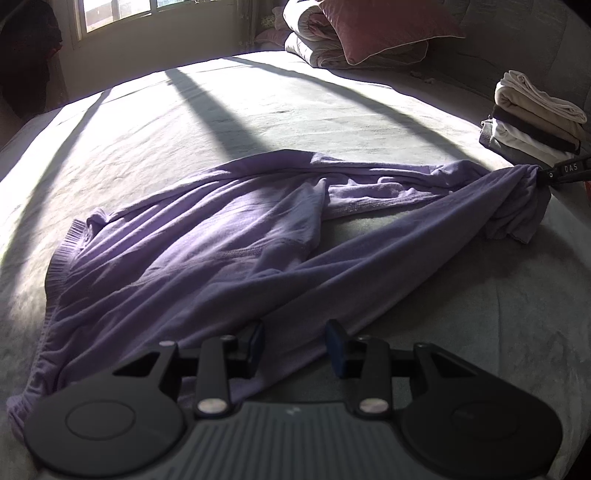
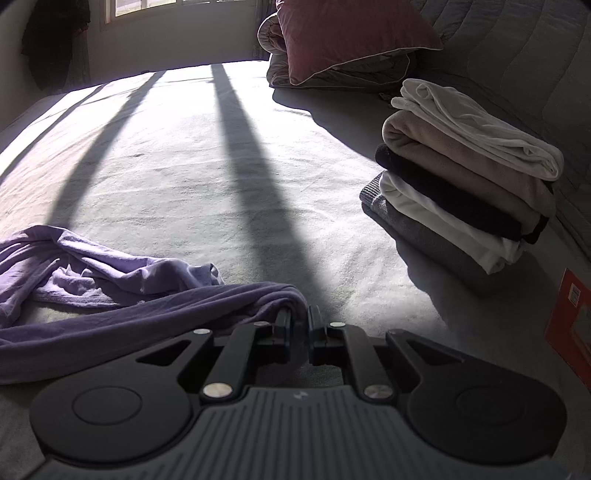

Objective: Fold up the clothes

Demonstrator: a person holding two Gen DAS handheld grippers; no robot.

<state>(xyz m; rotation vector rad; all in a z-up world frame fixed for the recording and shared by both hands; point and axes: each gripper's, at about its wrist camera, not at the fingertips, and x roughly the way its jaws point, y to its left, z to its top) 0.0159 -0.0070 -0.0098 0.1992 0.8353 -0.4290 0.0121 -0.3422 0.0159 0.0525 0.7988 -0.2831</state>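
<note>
Lavender cloth, a rumpled purple garment, sprawls across the grey bedspread in front of me, ribbed hem toward the left, bunched folds running off to the right. My left gripper sits low over the near edge of it with jaws apart; the fabric passes beneath and between my fingers, but I cannot tell whether either pad actually touches it, since my own body blocks that strip. My right gripper has its jaws together, clamped on a gathered corner of the garment; from its own camera the pinched cloth vanishes into the dark slot between the fingers. In the left view that same gripper shows only as a black tip at the frame edge, the rest cut off.

Beside my right gripper, near the headboard side, stands a stack of folded clothes, white, beige, black, white and grey layers. An orange box is cropped by the right border, its label too small to read. At the far end a dark red pillow leans on a rolled quilt. Sun glare washes out the middle of the bedspread, and a dark shape left of the window stays too shadowed to identify.
</note>
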